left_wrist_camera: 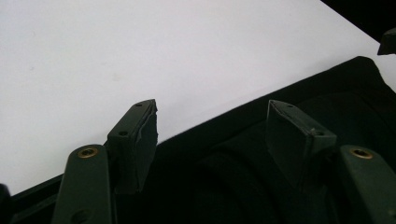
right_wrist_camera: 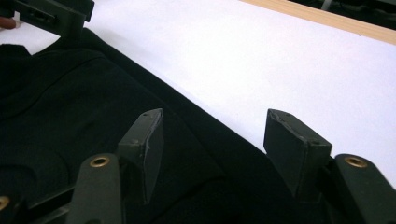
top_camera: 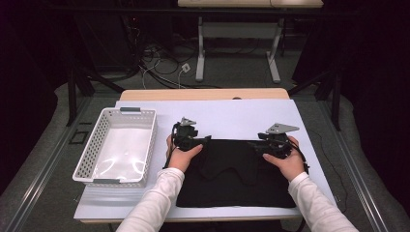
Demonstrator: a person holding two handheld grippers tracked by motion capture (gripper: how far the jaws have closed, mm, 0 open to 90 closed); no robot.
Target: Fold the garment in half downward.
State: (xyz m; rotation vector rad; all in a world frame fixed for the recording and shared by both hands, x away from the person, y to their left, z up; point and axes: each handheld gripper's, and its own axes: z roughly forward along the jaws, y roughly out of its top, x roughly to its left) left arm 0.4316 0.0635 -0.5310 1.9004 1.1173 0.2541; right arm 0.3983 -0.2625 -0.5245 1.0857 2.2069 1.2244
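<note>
This looks like a lab or recording studio rather than a home. The worktable (top_camera: 203,94) is a plain wooden top covered by a white sheet (top_camera: 232,116), and all around it hang dark curtains (top_camera: 367,58) that shut the space off. Beyond the table's far edge, loose cables (top_camera: 159,67) sprawl over a grey carpeted floor (top_camera: 232,72), beside the white metal legs of a second desk (top_camera: 200,48). Black stand legs (top_camera: 72,92) rise at the table's left and right sides, like rig supports.
</note>
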